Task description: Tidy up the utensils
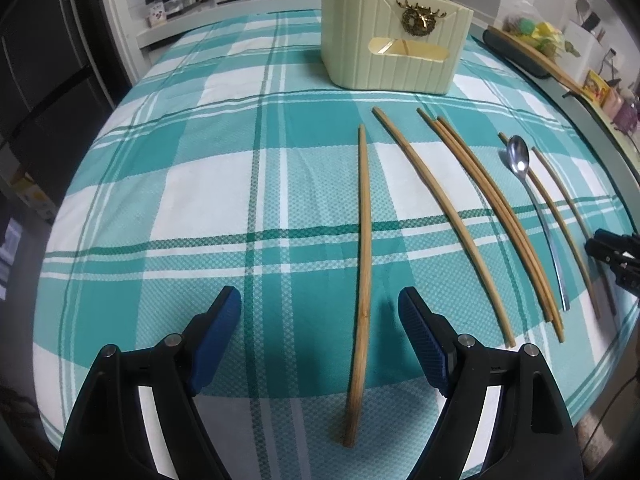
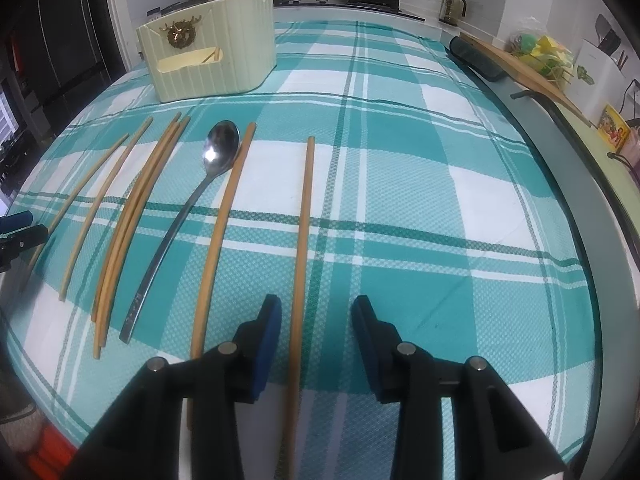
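1. The task's things are wooden chopsticks and one metal spoon [image 2: 219,148], lying in a loose row on the table [image 1: 132,184], which is covered by a teal plaid cloth. They point toward the cream utensil holder [image 1: 394,52] at the far edge, which already has one stick standing in it.
2. The left gripper [image 1: 320,336] has its jaws spread wide around the leftmost chopstick [image 1: 362,264]; the stick lies between the pads without touching them.
3. The right gripper [image 2: 316,334] has its jaws partly spread around the rightmost chopstick [image 2: 304,240]. The pads do not press on it, so nothing is held.
4. Judgement: both sticks are thin and flat on soft cloth. If the pads close too high, they may miss; if too low, they may pinch the cloth and drag it, which would disturb the whole row.
5. Next to the right stick another chopstick [image 2: 224,224] lies near, touching the spoon bowl at its far end. A careless closing could push it against the spoon.
6. A grip near one end may let the stick tilt when lifted, and it could then miss the holder's opening.
7. Open room: the left half of the cloth is free, and also the right side up to the table's edge. The path from the row to the holder is free too.
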Demonstrator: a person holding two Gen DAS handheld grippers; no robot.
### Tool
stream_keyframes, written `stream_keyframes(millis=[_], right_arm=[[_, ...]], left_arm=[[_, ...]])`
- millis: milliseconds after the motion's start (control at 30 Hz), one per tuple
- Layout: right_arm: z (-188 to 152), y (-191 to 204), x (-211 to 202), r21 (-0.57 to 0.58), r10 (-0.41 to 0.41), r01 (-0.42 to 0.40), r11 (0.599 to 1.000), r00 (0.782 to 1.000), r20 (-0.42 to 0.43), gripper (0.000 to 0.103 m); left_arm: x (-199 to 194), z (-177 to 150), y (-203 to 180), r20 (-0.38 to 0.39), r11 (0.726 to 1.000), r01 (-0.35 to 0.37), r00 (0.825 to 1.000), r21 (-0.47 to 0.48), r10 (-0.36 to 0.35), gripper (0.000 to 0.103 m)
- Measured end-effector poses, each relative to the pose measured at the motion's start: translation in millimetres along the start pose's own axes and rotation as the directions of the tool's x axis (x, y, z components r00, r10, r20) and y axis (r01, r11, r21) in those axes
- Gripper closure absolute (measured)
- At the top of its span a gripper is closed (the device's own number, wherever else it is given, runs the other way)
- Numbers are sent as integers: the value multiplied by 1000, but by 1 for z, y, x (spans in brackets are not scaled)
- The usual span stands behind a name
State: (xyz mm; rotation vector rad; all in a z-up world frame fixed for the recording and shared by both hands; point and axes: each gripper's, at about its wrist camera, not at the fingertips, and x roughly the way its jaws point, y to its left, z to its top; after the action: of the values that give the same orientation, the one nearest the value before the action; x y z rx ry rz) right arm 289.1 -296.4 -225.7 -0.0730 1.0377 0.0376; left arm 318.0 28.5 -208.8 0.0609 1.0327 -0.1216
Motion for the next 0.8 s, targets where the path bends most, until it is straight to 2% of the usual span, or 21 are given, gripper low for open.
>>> stream_keyframes(millis=[200,500,800], right_arm=[[3,-1,1,-12,13,-13,1000,1000,-25,65],[25,-11,10,-20,88,-92,996,983,-161,65],[67,-3,36,-90,64,-86,992,972,-224,65]], left_arm=[[1,16,6,-28,999,44,999,27,-44,21],[18,45,-5,-76,989,54,996,141,-44,21],[45,73,-13,-137,981,53,990,188,-27,23]])
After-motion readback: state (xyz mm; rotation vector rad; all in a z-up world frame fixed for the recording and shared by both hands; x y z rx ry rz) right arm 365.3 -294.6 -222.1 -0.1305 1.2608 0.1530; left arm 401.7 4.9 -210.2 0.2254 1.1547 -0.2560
